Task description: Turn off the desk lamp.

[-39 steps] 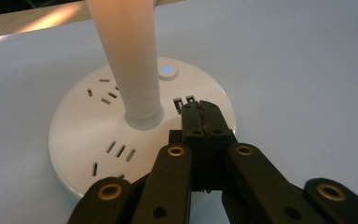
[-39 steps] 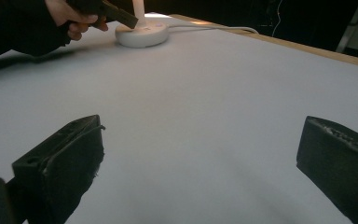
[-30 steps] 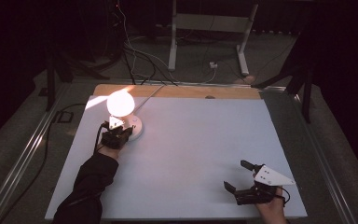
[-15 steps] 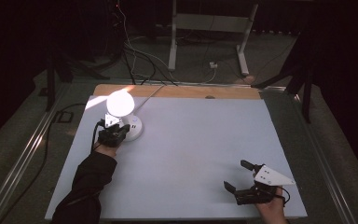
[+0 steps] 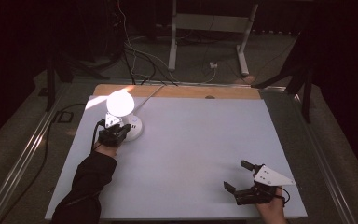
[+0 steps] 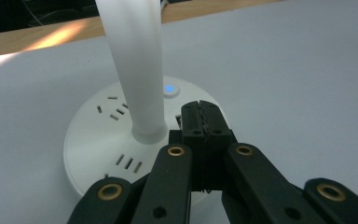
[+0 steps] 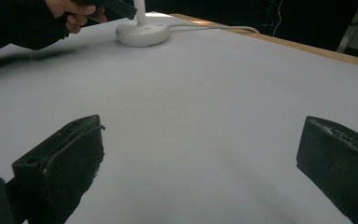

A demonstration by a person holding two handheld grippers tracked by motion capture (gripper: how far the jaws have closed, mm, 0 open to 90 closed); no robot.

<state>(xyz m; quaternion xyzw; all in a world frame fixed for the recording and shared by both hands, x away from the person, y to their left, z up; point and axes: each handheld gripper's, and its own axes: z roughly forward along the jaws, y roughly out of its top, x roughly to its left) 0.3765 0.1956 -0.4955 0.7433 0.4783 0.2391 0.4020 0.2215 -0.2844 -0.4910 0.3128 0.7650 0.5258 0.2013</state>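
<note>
On the table (image 5: 191,154) the lamp (image 5: 121,105) stands at ten o'clock from its centre — the left gripper (image 5: 113,134) just at its six. The right gripper (image 5: 242,176) sits at four o'clock, well apart.

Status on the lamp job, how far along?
Done: the lamp glows white, and a blue light shows on its round base. In hand: the left tool, jaws shut, tips over the base beside that light. Whether it touches the base I cannot tell. Left: pulling that tool away. The right tool rests open near the table's front edge.
</note>
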